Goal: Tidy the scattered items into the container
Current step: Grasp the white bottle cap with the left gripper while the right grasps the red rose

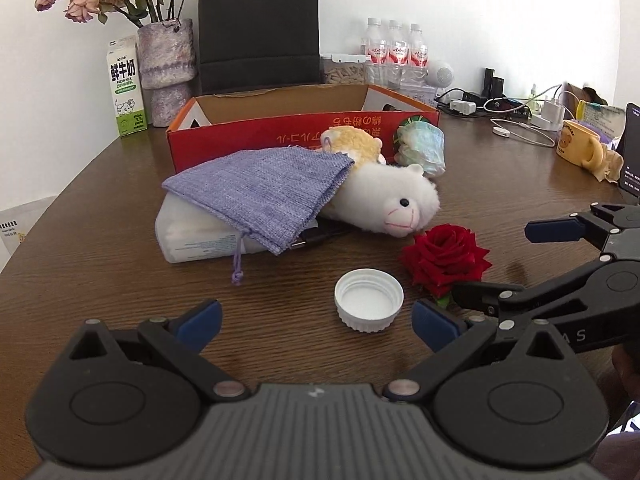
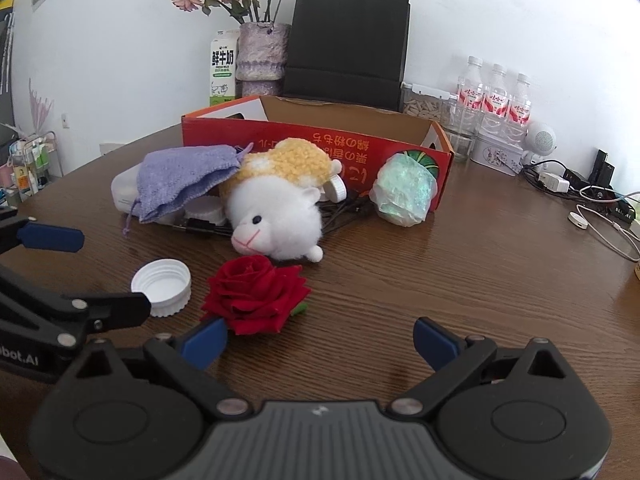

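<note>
An open red cardboard box (image 1: 280, 136) (image 2: 280, 140) stands at the back of the table. In front of it lie a white and yellow plush sheep (image 1: 392, 200) (image 2: 280, 208), a purple knit pouch (image 1: 260, 192) (image 2: 180, 180) on a white packet (image 1: 188, 236), a crumpled green-white wrapper (image 1: 424, 148) (image 2: 404, 192), a red rose (image 1: 444, 260) (image 2: 256, 292) and a white bottle cap (image 1: 369, 300) (image 2: 162, 286). My left gripper (image 1: 316, 322) is open, just short of the cap. My right gripper (image 2: 320, 338) is open, its left finger touching the rose.
A vase of dried flowers (image 1: 166, 68), a milk carton (image 1: 126, 88), a black paper bag (image 1: 260, 28) and water bottles (image 1: 394, 52) stand behind the box. Chargers and cables (image 1: 508, 116) and a yellow mug (image 1: 578, 146) lie at the right. Black cables (image 2: 344, 208) lie under the sheep.
</note>
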